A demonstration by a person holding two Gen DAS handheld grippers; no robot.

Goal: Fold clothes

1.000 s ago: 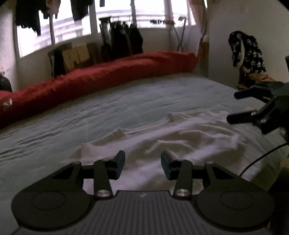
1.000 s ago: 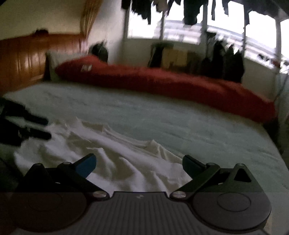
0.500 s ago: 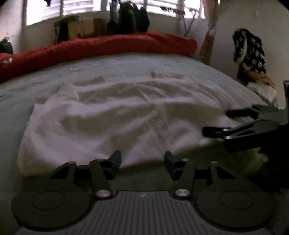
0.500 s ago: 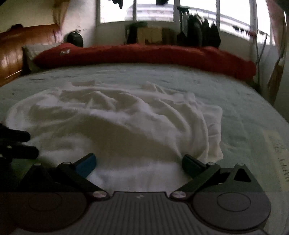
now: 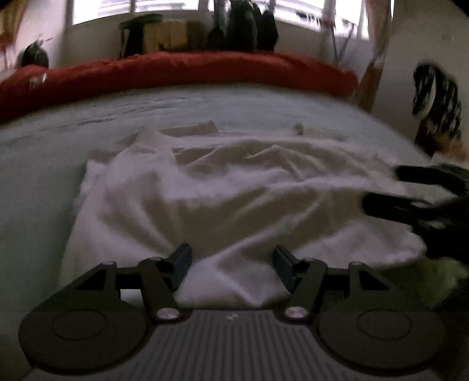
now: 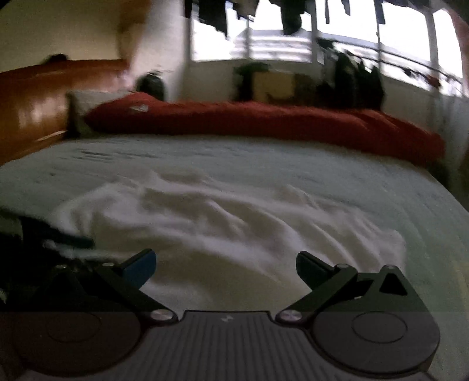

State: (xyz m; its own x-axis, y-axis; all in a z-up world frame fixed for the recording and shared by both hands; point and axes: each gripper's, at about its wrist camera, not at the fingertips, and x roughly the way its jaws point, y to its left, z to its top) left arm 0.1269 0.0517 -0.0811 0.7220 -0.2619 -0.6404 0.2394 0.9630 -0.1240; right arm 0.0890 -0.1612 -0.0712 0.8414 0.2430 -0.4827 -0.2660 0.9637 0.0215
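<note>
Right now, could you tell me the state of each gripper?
Left gripper: jaws opening, nothing gripped, over the white garment.
Right gripper: open, holding nothing, over the same garment.

A home bedroom: bed point(image 6: 263, 175), wooden headboard point(image 6: 35, 108), laundry point(image 6: 290, 14) at window.

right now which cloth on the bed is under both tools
The white garment, crumpled on the pale sheet; the red blanket lies rolled along the far edge.
</note>
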